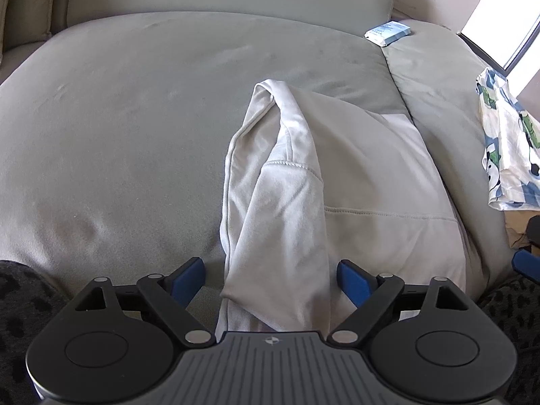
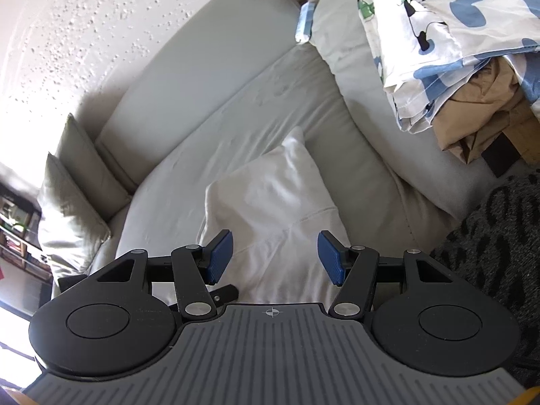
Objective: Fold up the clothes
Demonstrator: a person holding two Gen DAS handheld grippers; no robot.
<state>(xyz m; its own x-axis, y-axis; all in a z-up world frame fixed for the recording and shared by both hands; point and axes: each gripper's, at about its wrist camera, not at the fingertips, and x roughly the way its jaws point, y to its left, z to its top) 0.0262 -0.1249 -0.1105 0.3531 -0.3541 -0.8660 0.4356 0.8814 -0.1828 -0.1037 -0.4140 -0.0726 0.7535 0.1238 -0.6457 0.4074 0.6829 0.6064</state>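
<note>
Lies lengthwise dead ahead: white hoodie (image 1: 303, 175) on the sofa (image 1: 118, 118), folded sleeve running straight away between the left gripper (image 1: 271, 278) pads. Both spread wide, holding nothing; right gripper (image 2: 275, 256) hovers over the same cloth, higher, so left judged nearer.

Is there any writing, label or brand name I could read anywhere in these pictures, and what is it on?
No text can be read.
Small blue and white packet on the sofa: it has print, too blurred to read.
Left gripper and right gripper: only a small crosshair mark on each grey body, no words.
Patterned fabric: pandas, bamboo and hearts, no lettering.
</note>
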